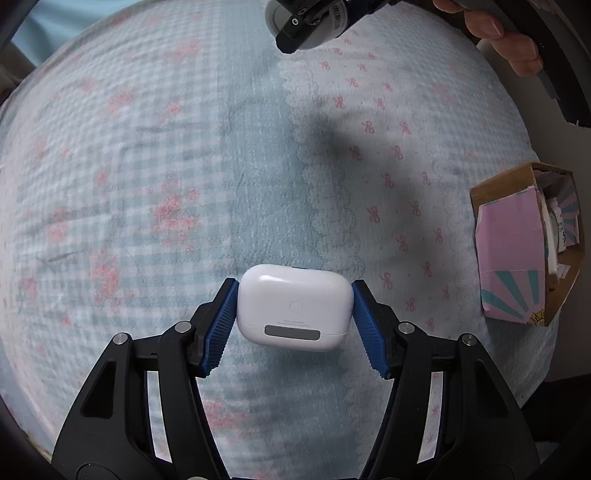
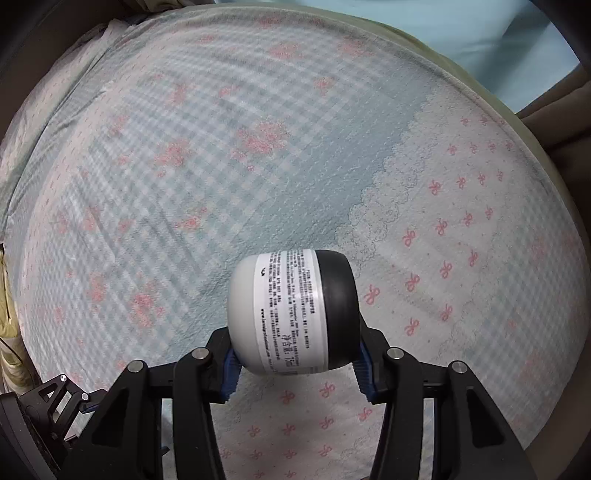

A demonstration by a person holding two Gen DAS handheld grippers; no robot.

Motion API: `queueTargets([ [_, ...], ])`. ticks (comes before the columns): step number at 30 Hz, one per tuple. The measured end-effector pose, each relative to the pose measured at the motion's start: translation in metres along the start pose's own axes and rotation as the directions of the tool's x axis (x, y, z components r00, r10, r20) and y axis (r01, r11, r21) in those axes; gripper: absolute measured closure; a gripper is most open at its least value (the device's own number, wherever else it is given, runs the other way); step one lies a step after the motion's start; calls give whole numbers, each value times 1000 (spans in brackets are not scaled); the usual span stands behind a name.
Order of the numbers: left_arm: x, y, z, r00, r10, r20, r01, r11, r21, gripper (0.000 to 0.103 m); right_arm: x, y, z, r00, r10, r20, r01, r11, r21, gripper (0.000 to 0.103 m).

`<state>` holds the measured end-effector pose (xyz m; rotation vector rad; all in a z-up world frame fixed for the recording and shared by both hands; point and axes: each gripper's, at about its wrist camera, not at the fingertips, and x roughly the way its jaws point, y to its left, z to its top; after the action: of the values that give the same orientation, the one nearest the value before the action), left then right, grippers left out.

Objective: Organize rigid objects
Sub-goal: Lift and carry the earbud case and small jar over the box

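Observation:
My left gripper is shut on a white earbud case, held above the blue-and-pink patterned cloth with its blue pads against the case's two sides. My right gripper is shut on a white jar with a black lid, held on its side above the cloth. The right gripper and its jar also show at the top of the left wrist view, held by a hand.
A cardboard box with a pink and teal pack inside stands at the cloth's right edge in the left wrist view. Part of the left gripper shows at the bottom left of the right wrist view.

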<state>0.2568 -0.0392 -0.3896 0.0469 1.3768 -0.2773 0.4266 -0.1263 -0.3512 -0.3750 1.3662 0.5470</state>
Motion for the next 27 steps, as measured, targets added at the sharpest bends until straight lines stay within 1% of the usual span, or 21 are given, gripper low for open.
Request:
queueTargets([
  [2, -14, 2, 3, 1000, 5, 10, -5, 1000, 15, 45, -19, 0, -11, 1000, 8, 19, -8, 1000, 24, 57],
  [4, -31, -6, 5, 1000, 7, 27, -8, 1000, 30, 45, -40, -5, -25, 999, 13, 38, -15, 999, 48, 57],
  [5, -39, -13, 4, 999, 10, 35, -11, 999, 39, 45, -51, -5, -31, 999, 15, 51, -18, 998, 62, 57],
  [6, -50, -22, -1, 999, 13, 43, -15, 999, 48, 45, -63, -15, -42, 998, 16, 62, -21, 997, 73, 57],
  [8, -68, -34, 2, 998, 13, 57, -17, 998, 65, 45, -84, -18, -56, 996, 9, 88, -18, 995, 97, 57],
  [13, -107, -69, 7, 995, -3, 95, -7, 994, 105, 45, -145, -37, -105, 988, -12, 156, -16, 984, 177, 57],
  [17, -132, -105, 16, 992, -31, 126, 12, 988, 153, 45, -193, -59, -154, 979, -46, 198, -6, 968, 252, 57],
  [21, -151, -147, 28, 985, -71, 157, 36, 976, 215, 45, -234, -88, -211, 971, -103, 216, 28, 945, 327, 57],
  [25, -163, -195, 41, 978, -110, 179, 53, 953, 298, 45, -259, -118, -267, 962, -171, 213, 68, 906, 419, 57],
  [27, -163, -220, 46, 976, -127, 175, 63, 941, 334, 45, -267, -131, -294, 959, -194, 206, 77, 881, 467, 57],
])
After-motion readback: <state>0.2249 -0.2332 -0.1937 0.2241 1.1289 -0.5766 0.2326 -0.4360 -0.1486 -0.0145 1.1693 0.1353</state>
